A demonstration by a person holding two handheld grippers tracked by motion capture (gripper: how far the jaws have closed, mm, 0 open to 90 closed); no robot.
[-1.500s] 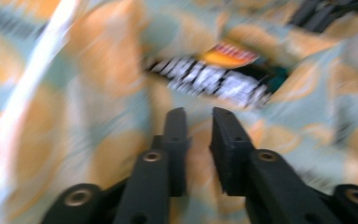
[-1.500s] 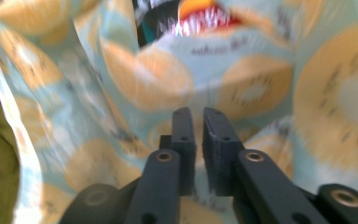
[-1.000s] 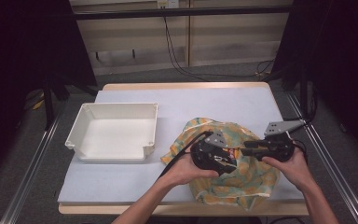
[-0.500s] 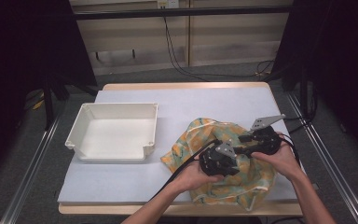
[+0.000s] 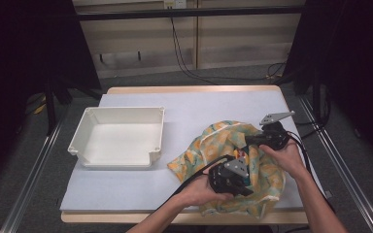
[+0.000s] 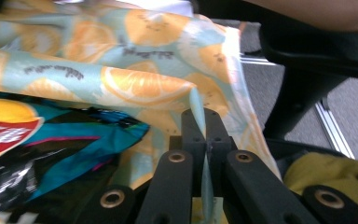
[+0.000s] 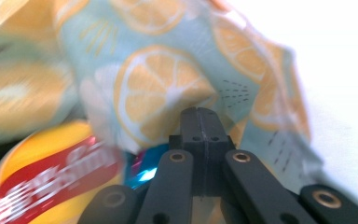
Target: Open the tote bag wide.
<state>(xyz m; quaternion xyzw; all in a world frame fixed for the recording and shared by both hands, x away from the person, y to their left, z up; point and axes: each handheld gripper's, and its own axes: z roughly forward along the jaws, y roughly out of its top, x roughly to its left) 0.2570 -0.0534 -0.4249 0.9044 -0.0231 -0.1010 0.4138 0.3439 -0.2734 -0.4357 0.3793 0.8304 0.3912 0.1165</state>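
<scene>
Soft cloth with an orange-slice print makes up the bag point(image 5: 233, 165) that lies on the right side of the table point(image 5: 194, 111), near the front edge. It is thin and floppy, so it bends and folds wherever it is pulled, and it will not stand up by itself. It looks light. The best place to hold it is the rim of its mouth, one edge for each hand, so the mouth can be pulled wide.

Both hands do just that. The left gripper point(image 6: 200, 122) has its jaws pressed together on a thin fold of the bag's edge, and the fold runs right between them. The right gripper point(image 7: 200, 116) has its jaws together too, with their tips against the far edge of the bag. That view is blurry, so the cloth is probably pinched there, but it is hard to be sure.

Inside the bag lies a chip packet point(image 6: 32, 154), shiny and crinkly, yellow, red and blue. It may slide or crackle when the cloth moves, and the chips could break if squeezed.

To the left, well apart from the bag, a white plastic bin point(image 5: 119, 138) stands empty. Nothing sits between it and the bag. Black cables point(image 5: 194, 177) trail from the grippers across the cloth and could snag on it.
</scene>
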